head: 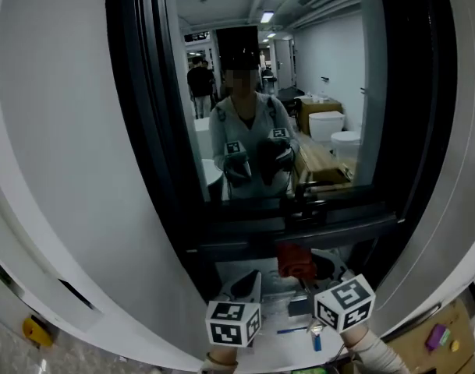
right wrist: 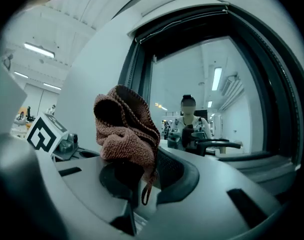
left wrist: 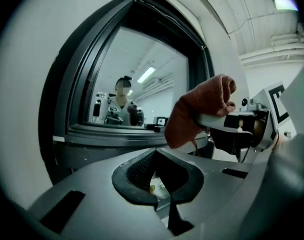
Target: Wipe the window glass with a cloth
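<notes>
The window glass (head: 276, 100) in its dark frame (head: 143, 115) rises straight ahead and mirrors a person holding both grippers. A red-brown cloth (head: 297, 262) is bunched just below the sill, and my right gripper (head: 315, 275) is shut on it. In the right gripper view the cloth (right wrist: 127, 129) stands up out of the jaws (right wrist: 142, 171), with the glass (right wrist: 206, 99) beyond. My left gripper (head: 249, 285) is held beside it, open and empty. In the left gripper view its jaws (left wrist: 159, 176) gape at nothing, and the cloth (left wrist: 199, 111) hangs to the right, short of the glass (left wrist: 137, 84).
A white wall (head: 58, 146) flanks the window on the left. Under the sill a white table (head: 268, 341) carries a blue pen (head: 292, 330) and a small dark box (head: 299, 306). A cardboard box (head: 444, 337) sits at lower right. A window handle (head: 307, 206) juts from the lower frame.
</notes>
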`<act>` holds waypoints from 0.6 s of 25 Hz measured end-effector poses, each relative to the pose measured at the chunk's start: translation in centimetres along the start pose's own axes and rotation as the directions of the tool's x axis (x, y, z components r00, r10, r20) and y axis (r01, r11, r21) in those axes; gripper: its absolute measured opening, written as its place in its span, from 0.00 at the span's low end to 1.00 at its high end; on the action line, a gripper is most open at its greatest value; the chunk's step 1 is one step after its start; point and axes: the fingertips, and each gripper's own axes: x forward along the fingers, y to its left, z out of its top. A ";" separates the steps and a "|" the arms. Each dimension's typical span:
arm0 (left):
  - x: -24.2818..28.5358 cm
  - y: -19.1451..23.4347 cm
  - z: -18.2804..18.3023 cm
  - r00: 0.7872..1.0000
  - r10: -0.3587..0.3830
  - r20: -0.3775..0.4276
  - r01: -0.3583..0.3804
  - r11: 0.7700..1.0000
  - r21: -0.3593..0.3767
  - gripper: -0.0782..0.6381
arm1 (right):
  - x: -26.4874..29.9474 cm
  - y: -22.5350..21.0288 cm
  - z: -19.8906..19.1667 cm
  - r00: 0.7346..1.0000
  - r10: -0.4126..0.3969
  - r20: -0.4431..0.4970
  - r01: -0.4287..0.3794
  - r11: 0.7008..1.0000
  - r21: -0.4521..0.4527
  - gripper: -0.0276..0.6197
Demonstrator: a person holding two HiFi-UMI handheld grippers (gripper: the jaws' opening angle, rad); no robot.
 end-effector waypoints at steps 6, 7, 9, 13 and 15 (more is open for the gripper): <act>3.4 0.6 2.4 0.999 0.045 0.018 -0.046 0.999 0.011 0.11 | 3.7 -3.2 5.9 0.994 0.089 0.064 -0.081 0.989 -0.122 0.11; 3.8 0.7 2.7 0.999 0.050 0.016 -0.051 0.999 0.011 0.11 | 4.2 -3.5 7.0 0.992 0.101 0.078 -0.089 0.985 -0.148 0.11; 4.4 0.9 3.5 0.998 0.063 0.016 -0.063 0.998 0.018 0.12 | 5.1 -3.9 9.5 0.986 0.124 0.110 -0.099 0.974 -0.204 0.11; 5.1 2.0 5.7 0.996 0.092 0.022 -0.092 0.996 0.016 0.11 | 7.0 -4.2 15.4 0.974 0.148 0.174 -0.085 0.943 -0.323 0.11; 5.4 2.9 6.9 0.995 0.103 0.018 -0.103 0.995 0.014 0.11 | 8.0 -4.3 18.8 0.967 0.149 0.207 -0.060 0.921 -0.385 0.11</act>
